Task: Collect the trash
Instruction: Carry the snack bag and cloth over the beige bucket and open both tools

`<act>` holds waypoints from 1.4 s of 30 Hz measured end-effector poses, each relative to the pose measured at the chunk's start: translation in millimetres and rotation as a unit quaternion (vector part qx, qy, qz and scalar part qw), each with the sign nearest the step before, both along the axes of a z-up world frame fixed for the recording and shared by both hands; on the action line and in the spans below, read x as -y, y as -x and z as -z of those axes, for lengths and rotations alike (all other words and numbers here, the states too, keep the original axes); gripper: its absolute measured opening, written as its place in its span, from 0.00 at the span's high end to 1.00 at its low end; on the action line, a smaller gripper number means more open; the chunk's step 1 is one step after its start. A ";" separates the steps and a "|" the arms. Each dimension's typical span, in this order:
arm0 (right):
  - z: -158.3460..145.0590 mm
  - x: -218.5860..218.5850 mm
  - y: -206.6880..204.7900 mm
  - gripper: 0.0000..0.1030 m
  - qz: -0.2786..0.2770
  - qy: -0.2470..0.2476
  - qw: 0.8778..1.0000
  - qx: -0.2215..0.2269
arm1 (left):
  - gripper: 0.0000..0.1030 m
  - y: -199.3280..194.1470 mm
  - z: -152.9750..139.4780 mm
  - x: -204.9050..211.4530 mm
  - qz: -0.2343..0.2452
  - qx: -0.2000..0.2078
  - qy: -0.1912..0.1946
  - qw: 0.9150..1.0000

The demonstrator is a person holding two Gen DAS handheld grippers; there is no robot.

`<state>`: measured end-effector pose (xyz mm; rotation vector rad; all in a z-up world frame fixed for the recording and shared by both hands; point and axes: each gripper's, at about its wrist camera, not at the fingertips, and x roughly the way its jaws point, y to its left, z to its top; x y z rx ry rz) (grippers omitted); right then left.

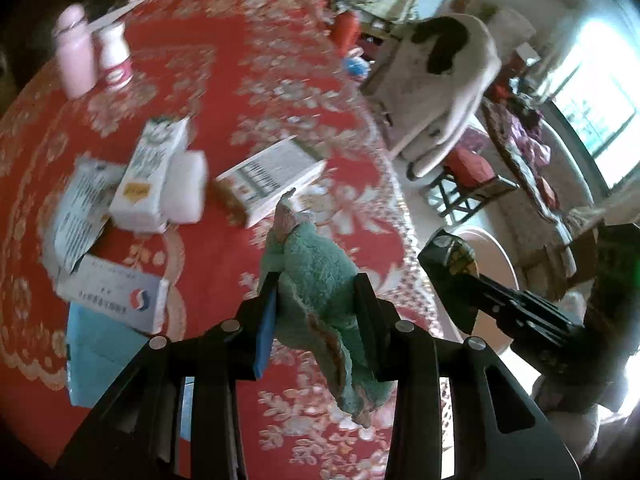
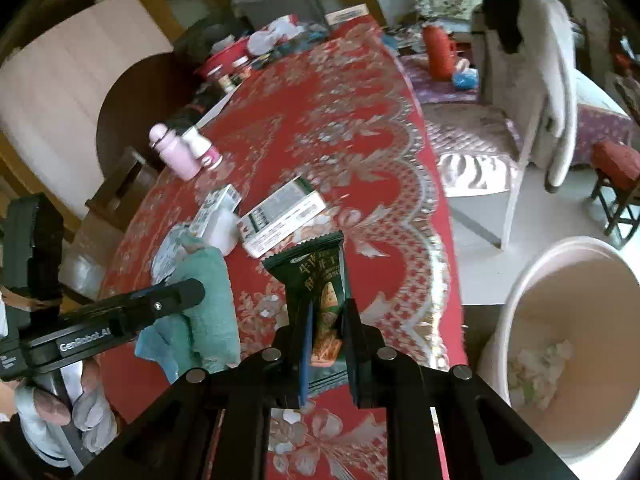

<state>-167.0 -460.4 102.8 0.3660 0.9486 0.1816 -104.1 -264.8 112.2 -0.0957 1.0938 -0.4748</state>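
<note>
The right gripper [image 2: 324, 344] is pinching a dark green snack wrapper [image 2: 320, 280] by its lower end, so the printed face stands up ahead of the fingers; the writing on it is Chinese and too blurred to read. Held high and clear of the tabletop [image 2: 340, 120], it looks ready to be carried to the pale bin [image 2: 568, 320] just to the gripper's right, which has scraps at its bottom.

The left gripper [image 1: 316, 308] is clamped on a crumpled teal cloth [image 1: 312, 280], gripped across the middle so both ends hang free. Its body reads "CenRobot.AI" in the right wrist view.

Ahead of the left gripper lies a white carton with a barcode [image 1: 272, 176]; farther left a milk carton [image 1: 150, 176], a tissue pack [image 1: 186, 188] touching it and a white box with a red-and-blue logo [image 1: 116, 296]. Their lettering is illegible. Beyond stand two small bottles [image 1: 92, 56], probably next to collect.
</note>
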 end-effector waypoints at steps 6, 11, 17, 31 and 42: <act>-10.8 25.7 18.5 0.87 0.043 0.003 0.999 0.009 | 0.67 7.9 -15.8 32.8 0.043 0.022 0.000 0.999; -15.3 52.9 37.9 0.87 0.084 0.010 0.996 0.010 | 0.67 13.6 -22.5 65.7 0.080 0.032 0.002 0.996; -15.5 86.8 57.8 0.87 0.129 0.018 0.991 0.003 | 0.67 19.2 -19.9 108.3 0.119 0.030 0.007 0.992; 2.1 154.1 93.4 0.87 0.212 0.016 0.977 -0.025 | 0.67 25.3 4.6 195.8 0.186 0.009 0.007 0.983; 25.0 194.0 102.6 0.87 0.249 0.007 0.967 -0.052 | 0.67 25.7 30.4 245.0 0.208 -0.007 -0.003 0.978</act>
